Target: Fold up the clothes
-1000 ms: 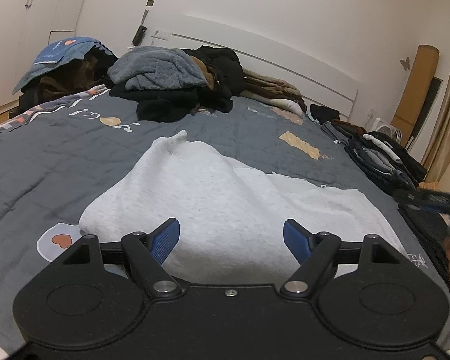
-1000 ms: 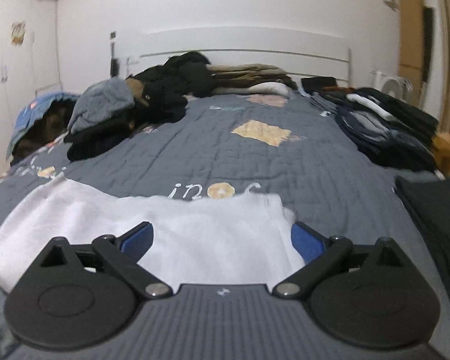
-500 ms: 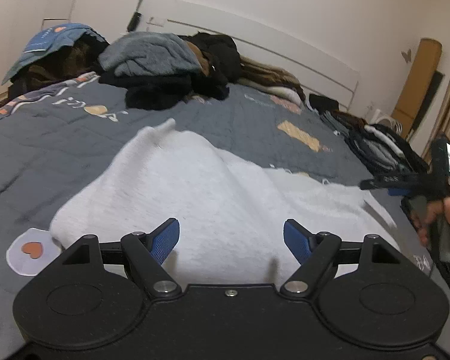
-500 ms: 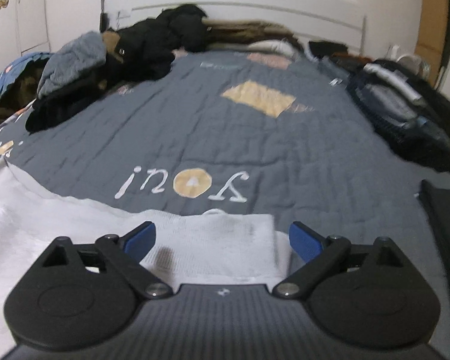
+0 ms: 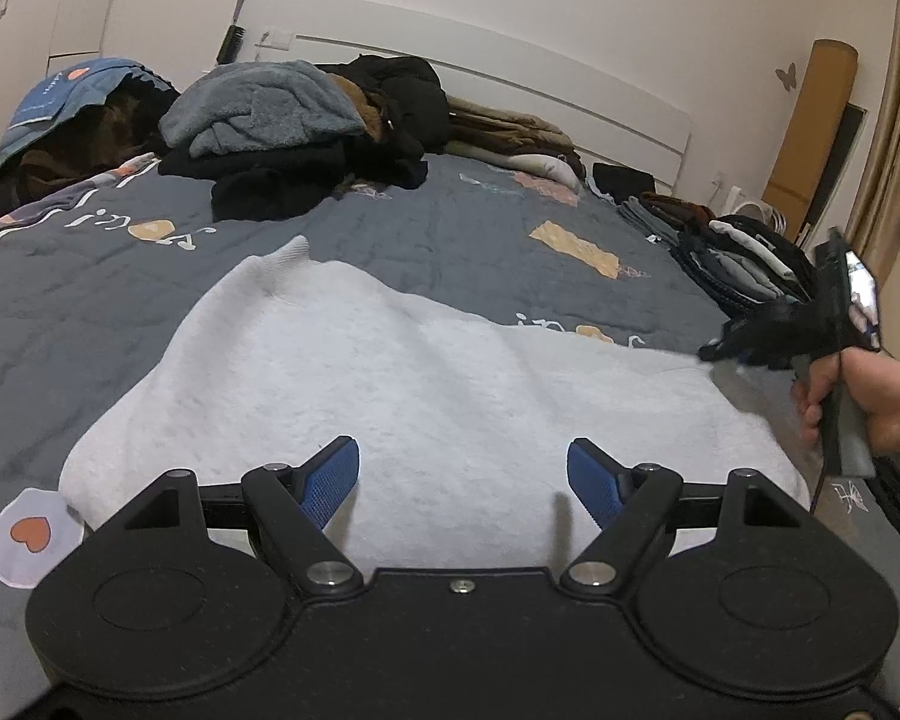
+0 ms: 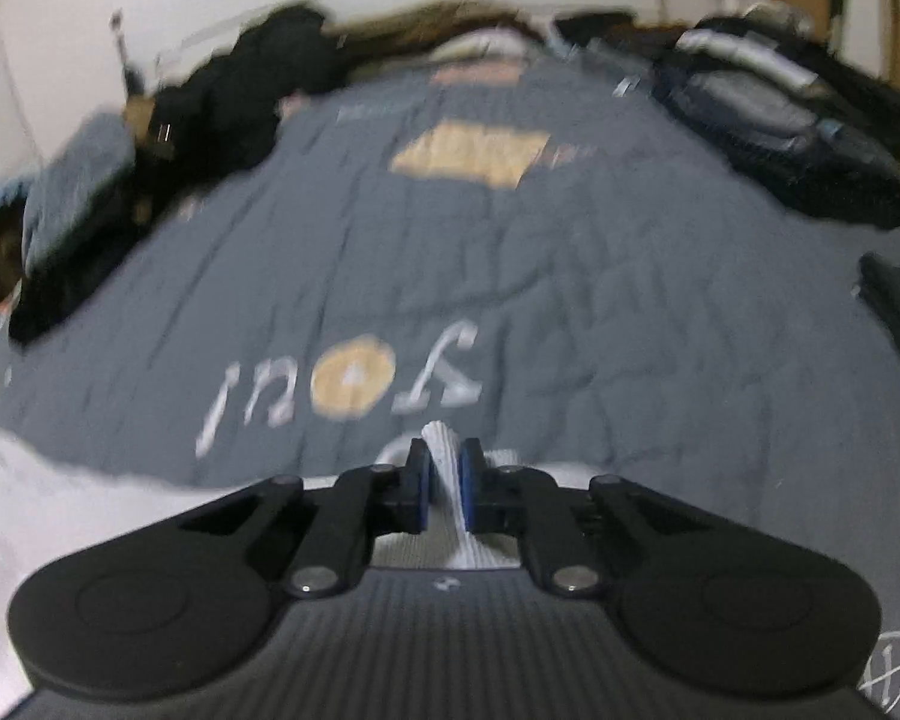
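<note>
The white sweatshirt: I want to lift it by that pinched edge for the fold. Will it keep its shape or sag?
Probably sag: the white sweatshirt lies in soft humps on the bed, and where the right hand-held gripper has just closed, the ribbed edge bunches into a ridge. It looks thick, so likely weighty. The left hand-held gripper is open above it.

one white garment [image 5: 402,384], two tongs [image 5: 462,474], one quilt [image 5: 450,222].

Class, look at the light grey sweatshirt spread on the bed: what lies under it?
The grey sweatshirt lies directly on the dark grey quilt, whose printed lettering shows along its far edge. Whatever of the print lies beneath the sweatshirt is covered and cannot be seen.
</note>
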Motion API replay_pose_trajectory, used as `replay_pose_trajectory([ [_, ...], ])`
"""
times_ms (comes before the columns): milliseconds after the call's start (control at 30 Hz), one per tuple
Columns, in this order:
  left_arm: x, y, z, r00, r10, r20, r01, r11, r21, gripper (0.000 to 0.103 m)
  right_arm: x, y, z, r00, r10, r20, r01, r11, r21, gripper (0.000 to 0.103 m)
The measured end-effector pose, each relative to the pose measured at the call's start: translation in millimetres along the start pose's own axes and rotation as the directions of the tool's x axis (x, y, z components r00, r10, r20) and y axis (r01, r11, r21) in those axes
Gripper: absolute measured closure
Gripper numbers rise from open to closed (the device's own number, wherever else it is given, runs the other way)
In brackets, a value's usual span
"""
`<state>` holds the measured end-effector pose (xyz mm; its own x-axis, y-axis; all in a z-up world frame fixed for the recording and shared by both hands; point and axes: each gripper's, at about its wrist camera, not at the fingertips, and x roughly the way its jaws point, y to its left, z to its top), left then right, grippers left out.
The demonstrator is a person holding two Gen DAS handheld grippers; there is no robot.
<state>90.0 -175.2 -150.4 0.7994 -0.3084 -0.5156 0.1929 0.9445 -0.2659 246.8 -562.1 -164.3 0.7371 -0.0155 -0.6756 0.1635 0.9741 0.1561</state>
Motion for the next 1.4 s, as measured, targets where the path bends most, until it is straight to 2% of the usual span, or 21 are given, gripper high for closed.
replay_pose_trajectory([
  [133,-0.3,6.0,3.2,1.0,0.007,0.008,-0.007,1.0,-0.026,0.027,-13.5,-17.5,14.9,0.996,0.009,0.085,-0.017,0.995,0.097,0.094],
  [200,0.1,7.9,4.4,1.0,0.007,0.005,-0.007,0.999,-0.036,0.027,1.6,-20.5,16.8,0.999,0.037,0.007,-0.037,0.994,0.102,0.094],
  [300,0.3,7.7,4.8,1.0,0.012,0.004,-0.012,1.0,-0.024,0.027,26.1,-6.8,3.8,0.996,0.003,-0.089,-0.005,1.0,-0.024,0.092],
  [400,0.8,8.7,4.0,1.0,0.016,-0.002,-0.016,1.0,-0.02,0.027,21.8,2.2,-4.0,0.999,-0.019,-0.05,0.016,0.998,-0.058,0.086],
  [433,0.8,8.8,4.0,1.0,0.016,-0.002,-0.016,1.0,-0.02,0.027,17.6,2.9,-4.5,0.999,-0.014,-0.038,0.013,0.999,-0.049,0.079],
  [467,0.6,8.9,4.3,1.0,0.015,-0.003,-0.015,1.0,-0.019,0.027,10.1,1.5,-3.1,1.0,0.001,-0.03,-0.002,0.999,-0.033,0.065],
  [533,-1.1,8.3,4.8,1.0,0.012,0.003,-0.012,1.0,-0.013,0.027,-9.8,-2.2,0.6,1.0,0.028,0.0,-0.028,0.999,-0.027,0.049],
  [633,-3.7,7.2,5.0,1.0,0.008,0.008,-0.008,1.0,-0.005,0.027,-50.5,-3.1,-1.1,0.996,0.063,0.064,-0.059,0.996,-0.062,0.038],
  [733,-5.9,5.5,3.7,1.0,0.01,0.012,-0.01,1.0,0.01,0.027,-94.8,1.2,-12.2,0.987,0.11,0.121,-0.097,0.99,-0.106,0.032],
  [867,-9.6,3.6,2.0,1.0,0.016,0.022,-0.017,1.0,0.026,0.027,-144.8,14.5,-47.9,0.97,0.165,0.177,-0.148,0.983,-0.108,0.03],
  [1000,-13.1,-0.7,-0.7,0.999,0.013,0.035,-0.015,0.999,0.04,0.027,-165.0,30.4,-91.9,0.962,0.192,0.194,-0.173,0.979,-0.112,0.029],
  [1200,-15.1,-10.3,-7.9,0.999,0.004,0.047,-0.009,0.996,0.093,0.027,-154.9,59.8,-145.8,0.965,0.207,0.164,-0.179,0.969,-0.17,0.029],
  [1400,-9.3,-10.5,-10.9,0.999,0.012,0.036,-0.017,0.991,0.13,0.027,-142.0,65.2,-164.5,0.971,0.195,0.139,-0.167,0.968,-0.188,0.028],
])
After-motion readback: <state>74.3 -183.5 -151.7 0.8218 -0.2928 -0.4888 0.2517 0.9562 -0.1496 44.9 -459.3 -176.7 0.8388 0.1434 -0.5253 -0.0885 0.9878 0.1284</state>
